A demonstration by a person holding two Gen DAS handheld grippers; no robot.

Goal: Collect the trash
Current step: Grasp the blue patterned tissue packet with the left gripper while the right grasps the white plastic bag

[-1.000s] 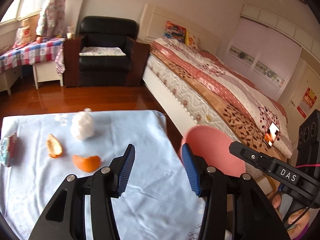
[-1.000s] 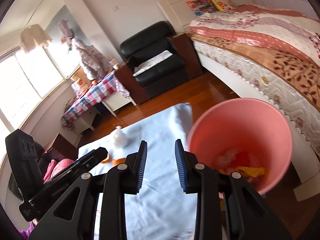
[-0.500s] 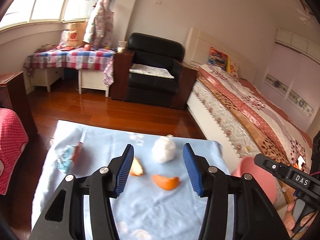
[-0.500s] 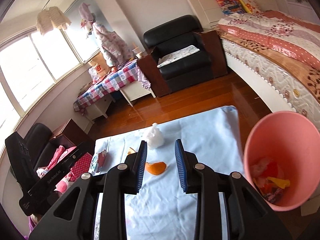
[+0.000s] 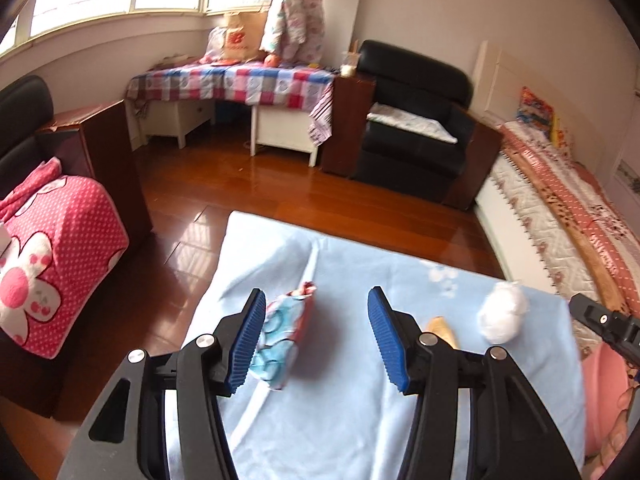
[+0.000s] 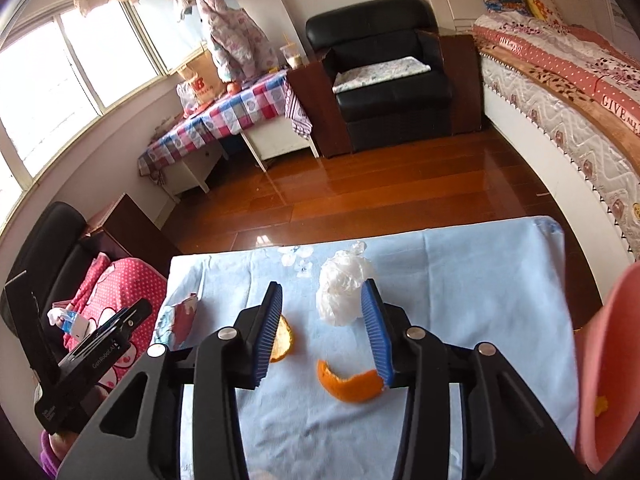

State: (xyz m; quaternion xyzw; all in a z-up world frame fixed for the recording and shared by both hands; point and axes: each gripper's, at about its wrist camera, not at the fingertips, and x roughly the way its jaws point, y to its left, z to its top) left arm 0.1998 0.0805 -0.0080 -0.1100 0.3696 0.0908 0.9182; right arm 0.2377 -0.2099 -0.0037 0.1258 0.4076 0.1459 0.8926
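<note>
Landmark: a table under a pale blue cloth (image 6: 460, 280), soft, creased, with a faint flower print near its far edge; all trash lies on it.
Snack wrapper (image 5: 280, 340): crinkled foil-like packet, printed light blue and white with a red crimped end; its long axis runs from the cloth's near side toward the far side, red end pointing away; it lies near the cloth's left edge.
White plastic bag (image 6: 340, 292): thin, translucent film bunched into a rounded lump with a twisted tip pointing up and away; it sits toward the far middle of the cloth.
Curved orange peel (image 6: 350, 384): crescent shape, bright matte rind, long axis across the cloth, tips curling up; nearer than the bag.
Second peel piece (image 6: 282, 342): cupped, pale pith showing, left of the crescent and partly behind a finger.
Pink bin (image 6: 604, 360): smooth plastic, round rim, just off the cloth's right edge.
Left gripper (image 5: 316, 336): black frame, ribbed blue pads; jaws wide and just been opening further; the wrapper lies by the left pad, though whether it touches cannot be told; nothing is gripped.
Right gripper (image 6: 324, 334): same build; jaws at a middling gap, just been opening, with nothing pinched; the bag and crescent show between the pads.
</note>
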